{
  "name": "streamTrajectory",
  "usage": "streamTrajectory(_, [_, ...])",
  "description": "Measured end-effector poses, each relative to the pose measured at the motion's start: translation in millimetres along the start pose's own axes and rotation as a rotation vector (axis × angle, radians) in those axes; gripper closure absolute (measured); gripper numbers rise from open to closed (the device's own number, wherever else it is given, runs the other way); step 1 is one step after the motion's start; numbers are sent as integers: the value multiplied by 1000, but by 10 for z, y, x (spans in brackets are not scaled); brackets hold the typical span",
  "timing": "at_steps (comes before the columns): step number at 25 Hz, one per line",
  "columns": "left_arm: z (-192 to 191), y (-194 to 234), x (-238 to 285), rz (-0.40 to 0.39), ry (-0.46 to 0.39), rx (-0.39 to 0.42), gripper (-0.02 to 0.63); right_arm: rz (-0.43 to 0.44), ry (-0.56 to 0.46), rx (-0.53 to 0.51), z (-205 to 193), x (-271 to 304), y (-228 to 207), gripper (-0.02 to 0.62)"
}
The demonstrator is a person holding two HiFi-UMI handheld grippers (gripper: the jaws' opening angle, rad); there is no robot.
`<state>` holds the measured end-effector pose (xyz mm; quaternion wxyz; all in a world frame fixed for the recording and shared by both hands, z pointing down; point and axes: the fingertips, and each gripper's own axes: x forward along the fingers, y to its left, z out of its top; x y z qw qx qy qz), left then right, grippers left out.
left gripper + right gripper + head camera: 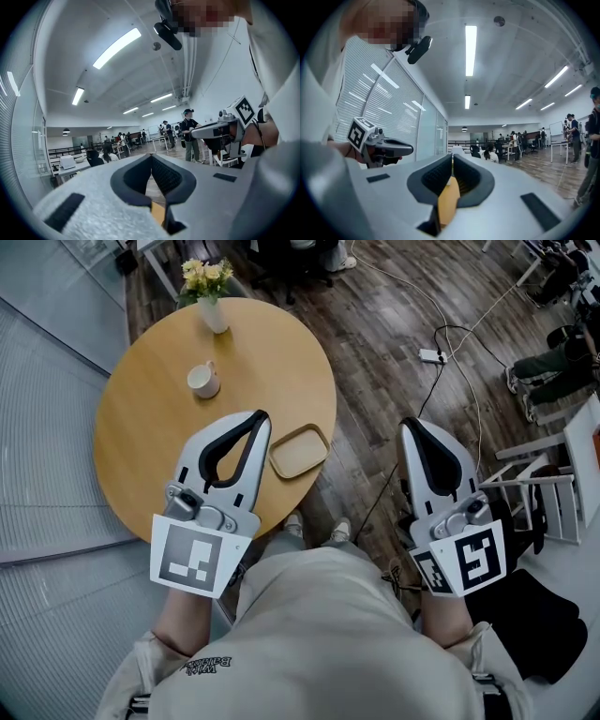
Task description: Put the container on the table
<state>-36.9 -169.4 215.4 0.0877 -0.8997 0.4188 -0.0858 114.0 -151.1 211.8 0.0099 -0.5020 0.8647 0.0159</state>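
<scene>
Table (pixel 155 432): one container (pixel 299 452), one cup (pixel 202 381), one vase (pixel 214 315); left gripper (pixel 260 416), right gripper (pixel 409 424) closed.

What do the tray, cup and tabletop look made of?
Tray: pale wood or bamboo, matte; light tan with a raised rim, grain too small to confirm. Cup: likely glazed ceramic; plain white, smooth, with a handle. Tabletop: wood or wood-look veneer, satin; even honey colour with a faint sheen.
</scene>
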Motion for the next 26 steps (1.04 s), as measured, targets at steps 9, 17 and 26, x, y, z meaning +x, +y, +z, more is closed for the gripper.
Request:
streamTrajectory(9, [-59,15,-1,19,8,-13,584,10,59,-21,-162,7,-39,561])
streamTrajectory(17, [-82,-15,7,7,17,-15,584,11,82,-11,-245,10,-34,561])
streamTrajectory(26, [-133,-55,46,-31,61,8,584,30,56,39,-143,48,-71,561])
